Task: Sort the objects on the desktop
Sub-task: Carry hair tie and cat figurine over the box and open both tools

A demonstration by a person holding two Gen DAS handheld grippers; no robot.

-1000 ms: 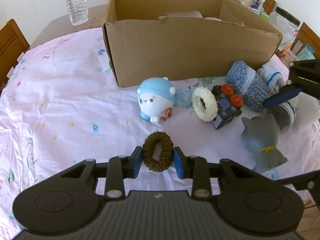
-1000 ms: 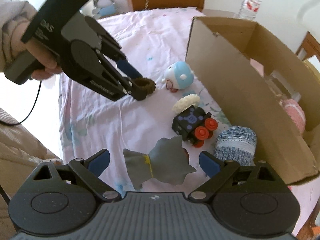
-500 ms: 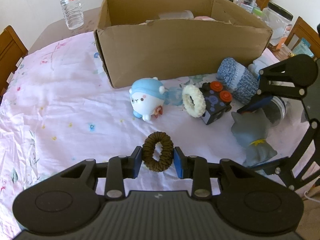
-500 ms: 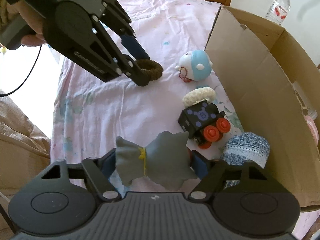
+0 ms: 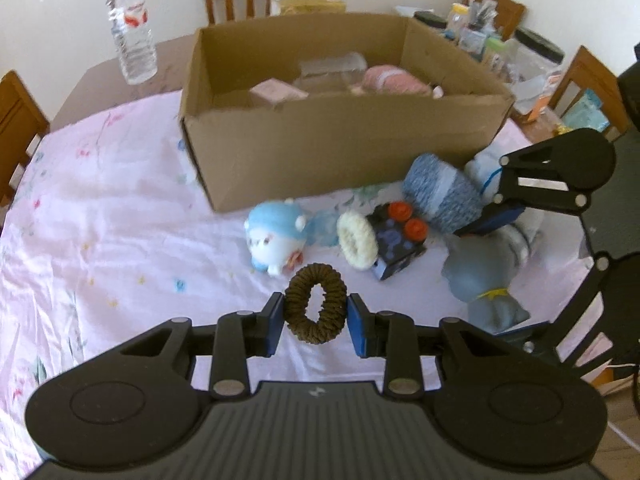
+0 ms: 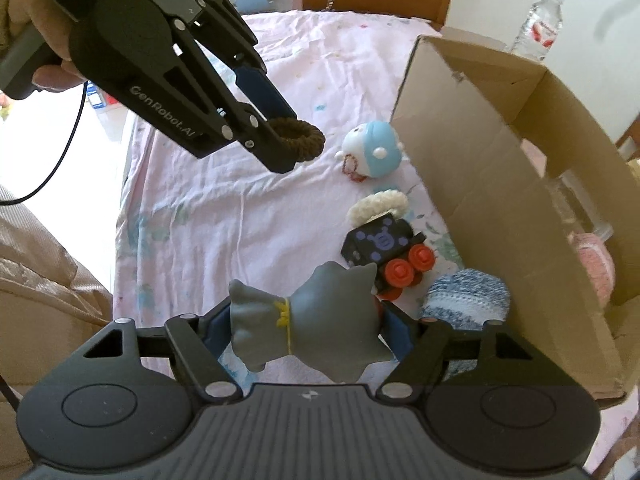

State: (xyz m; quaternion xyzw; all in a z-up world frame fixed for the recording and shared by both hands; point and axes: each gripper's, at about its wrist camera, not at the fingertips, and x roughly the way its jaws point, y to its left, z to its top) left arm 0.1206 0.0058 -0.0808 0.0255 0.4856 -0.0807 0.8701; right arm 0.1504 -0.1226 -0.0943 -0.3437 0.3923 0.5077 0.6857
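Note:
My left gripper (image 5: 316, 316) is shut on a brown hair tie (image 5: 320, 273), held upright above the pink tablecloth (image 5: 100, 220). The right wrist view shows the same gripper (image 6: 280, 148) and tie (image 6: 306, 136) raised off the cloth, a hand on its handle. My right gripper (image 6: 304, 328) has its jaws closing, and both blue pads press on a grey cat toy (image 6: 320, 312) lying crosswise between them. The toy (image 5: 480, 272) also shows at the right of the left wrist view. An open cardboard box (image 5: 340, 152) stands behind, with a pink roll and other items inside.
Before the box lie a blue-and-white plush (image 5: 276, 236), a white scrunchie (image 5: 356, 240), a black cube toy with red knobs (image 5: 396, 240) and a blue knit roll (image 5: 444, 196). A water bottle (image 5: 132, 32) stands far left. Wooden chairs ring the table; jars clutter the far right.
The right jaws went from wide apart to closed on the grey cat toy. The left gripper rose with the hair tie, so the box's inside now shows.

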